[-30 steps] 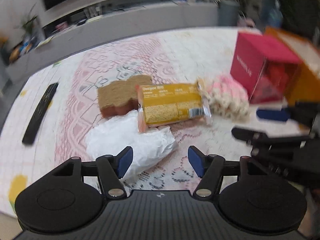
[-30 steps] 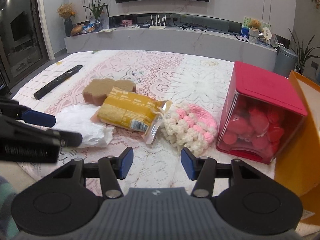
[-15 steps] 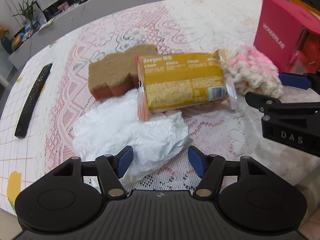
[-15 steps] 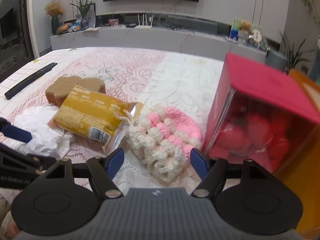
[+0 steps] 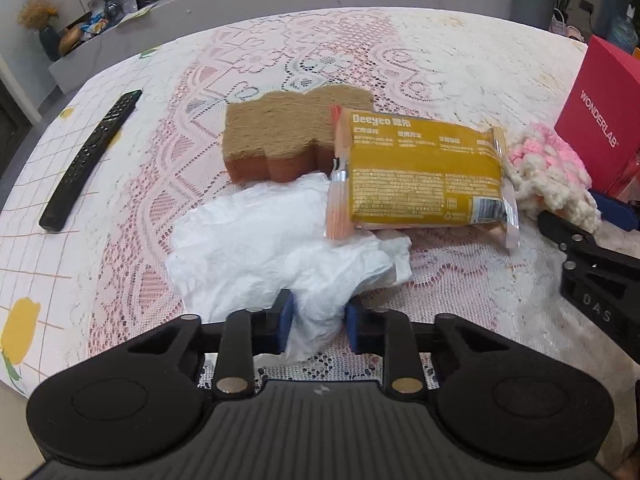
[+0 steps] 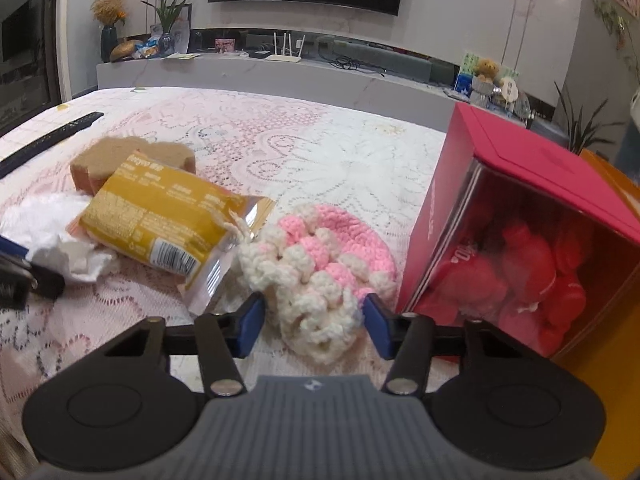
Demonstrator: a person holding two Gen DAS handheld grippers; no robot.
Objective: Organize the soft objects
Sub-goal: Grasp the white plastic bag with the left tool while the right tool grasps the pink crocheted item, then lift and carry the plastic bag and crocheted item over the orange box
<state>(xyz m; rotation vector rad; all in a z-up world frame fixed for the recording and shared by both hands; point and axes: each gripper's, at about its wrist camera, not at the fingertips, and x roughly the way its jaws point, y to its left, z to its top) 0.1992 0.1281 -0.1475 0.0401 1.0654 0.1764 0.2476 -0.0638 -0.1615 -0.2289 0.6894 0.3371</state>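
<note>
White crumpled bag [image 5: 276, 248] pinched in left claw [image 5: 318, 322] (just closing), crochet piece [image 6: 316, 280] in right claw [image 6: 314, 324].

Long black remote control [image 5: 90, 160] seen at left of frame on pink-and-white lace tablecloth [image 5: 360, 52]; red rectangular box [image 6: 520, 216] at right.

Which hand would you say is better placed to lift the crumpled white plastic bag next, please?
Left. The left gripper has just been closing its jaws, which now pinch the near edge of the white plastic bag. The right gripper is busy, its jaws around the pink and cream crochet piece.
</note>
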